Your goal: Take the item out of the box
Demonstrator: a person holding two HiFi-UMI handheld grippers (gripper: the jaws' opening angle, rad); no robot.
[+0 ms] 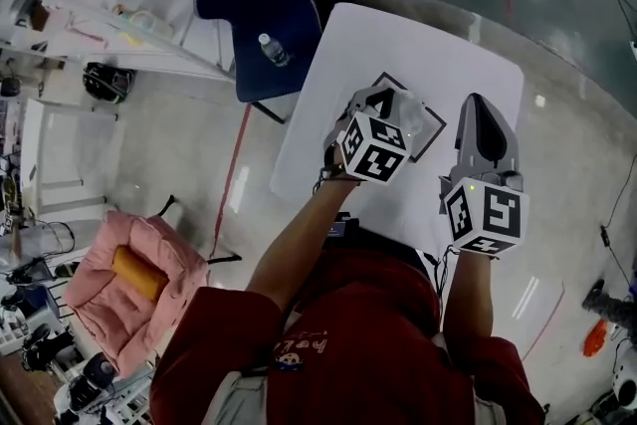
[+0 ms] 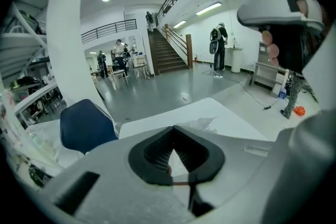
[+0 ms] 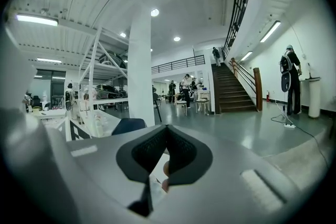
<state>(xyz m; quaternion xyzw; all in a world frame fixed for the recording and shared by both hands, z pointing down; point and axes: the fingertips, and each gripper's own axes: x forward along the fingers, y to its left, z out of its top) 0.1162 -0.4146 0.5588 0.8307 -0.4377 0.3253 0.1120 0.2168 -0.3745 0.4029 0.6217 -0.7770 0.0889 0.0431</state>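
On the white table point(image 1: 418, 45) lies a flat box point(image 1: 430, 126) with a dark rim and crinkled clear plastic inside. My left gripper point(image 1: 383, 95) hangs over the box's near left part with its jaws closed together and nothing between them. In the left gripper view the jaws point(image 2: 174, 128) meet at the tips, with a bit of clear plastic point(image 2: 203, 123) just beyond them. My right gripper point(image 1: 478, 103) hovers to the right of the box, apart from it. Its jaws point(image 3: 167, 127) also meet and are empty. What is in the box is hidden.
A dark blue chair point(image 1: 261, 5) with a water bottle point(image 1: 273, 50) on its seat stands at the table's far left corner. A pink cushioned seat point(image 1: 119, 284) sits on the floor to my left. People stand far off by a staircase point(image 2: 168, 55).
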